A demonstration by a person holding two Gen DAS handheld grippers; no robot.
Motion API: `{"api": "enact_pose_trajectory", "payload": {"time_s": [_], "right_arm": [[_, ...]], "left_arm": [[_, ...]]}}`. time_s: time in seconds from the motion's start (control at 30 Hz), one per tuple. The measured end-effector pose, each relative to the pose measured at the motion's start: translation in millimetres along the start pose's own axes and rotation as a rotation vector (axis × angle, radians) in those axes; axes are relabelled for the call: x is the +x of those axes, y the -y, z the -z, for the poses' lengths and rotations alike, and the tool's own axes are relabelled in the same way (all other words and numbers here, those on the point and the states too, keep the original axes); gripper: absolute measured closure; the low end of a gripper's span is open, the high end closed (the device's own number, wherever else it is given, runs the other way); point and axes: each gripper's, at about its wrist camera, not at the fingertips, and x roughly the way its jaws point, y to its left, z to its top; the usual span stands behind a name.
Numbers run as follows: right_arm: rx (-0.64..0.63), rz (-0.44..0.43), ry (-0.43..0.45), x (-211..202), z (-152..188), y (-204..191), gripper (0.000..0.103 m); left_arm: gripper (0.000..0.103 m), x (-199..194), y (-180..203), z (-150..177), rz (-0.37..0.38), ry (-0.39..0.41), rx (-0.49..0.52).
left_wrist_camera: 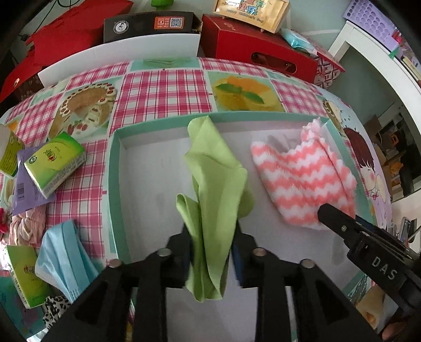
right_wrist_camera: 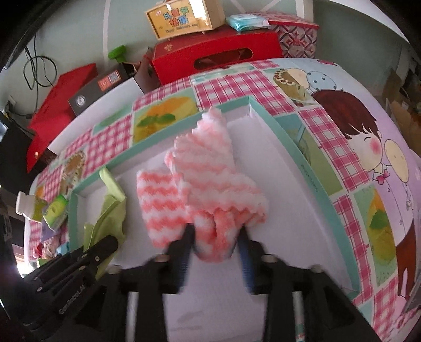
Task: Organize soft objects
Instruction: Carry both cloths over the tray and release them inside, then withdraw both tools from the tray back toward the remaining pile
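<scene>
My left gripper is shut on a light green cloth and holds it over the white inside of a teal-rimmed box. My right gripper is shut on a pink-and-white zigzag fluffy cloth over the right part of the same box. That cloth also shows in the left wrist view, with the right gripper's finger at its near edge. The green cloth and the left gripper's finger show at the left of the right wrist view.
Left of the box lie green tissue packs, a blue face mask, a pink cloth and a leopard-print item. Red boxes, a black box and a white board stand behind the table.
</scene>
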Motion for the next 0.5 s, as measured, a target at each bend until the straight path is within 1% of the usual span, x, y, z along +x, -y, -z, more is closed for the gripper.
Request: {"api": "enact_pose_trajectory", "payload": {"time_s": [0.07, 0.1, 0.13, 0.17, 0.2, 0.23, 0.3, 0.33, 0.37, 0.4, 0.43, 0.5], "right_arm": [[-0.002, 0.002, 0.010, -3.3, -0.5, -0.5, 0.046], [-0.003, 0.002, 0.013, -4.8, -0.4, -0.8, 0.044], [-0.004, 0.004, 0.014, -6.2, -0.3, -1.3, 0.039], [-0.010, 0.009, 0.014, -7.5, -0.5, -2.4, 0.037], [-0.016, 0.015, 0.015, -8.6, -0.3, -3.2, 0.032], [-0.025, 0.025, 0.018, -10.6, -0.1, -4.8, 0.031], [-0.038, 0.036, 0.025, -14.0, 0.0, -7.6, 0.029], [-0.043, 0.039, 0.028, -15.2, -0.1, -8.1, 0.023], [-0.052, 0.045, 0.033, -16.7, -0.2, -9.3, 0.020], [-0.058, 0.050, 0.038, -17.9, -0.2, -10.2, 0.016], [-0.061, 0.053, 0.040, -18.2, -0.5, -10.5, 0.014], [-0.061, 0.060, 0.041, -18.5, -1.1, -10.3, 0.012]], "left_arm": [[0.066, -2.0, 0.2, -1.0, -0.002, -0.003, -0.003], [0.062, -3.8, -0.4, -1.1, -0.004, -0.005, -0.005], [0.057, -6.3, -0.8, -1.3, -0.003, -0.004, -0.006], [0.055, -8.5, -1.0, -1.5, -0.004, -0.002, -0.007], [0.050, -11.5, -1.3, -2.1, -0.010, 0.001, -0.007], [0.044, -14.9, -1.5, -2.6, -0.019, 0.006, -0.004], [0.039, -21.2, -2.3, -3.3, -0.027, 0.021, 0.000], [0.039, -24.5, -3.1, -3.8, -0.028, 0.030, -0.002], [0.038, -26.2, -4.3, -4.8, -0.030, 0.034, -0.004], [0.034, -28.6, -6.1, -5.1, -0.037, 0.040, -0.010], [0.028, -30.3, -7.8, -4.8, -0.048, 0.046, -0.015], [0.024, -33.3, -12.3, -4.2, -0.059, 0.061, -0.029]]}}
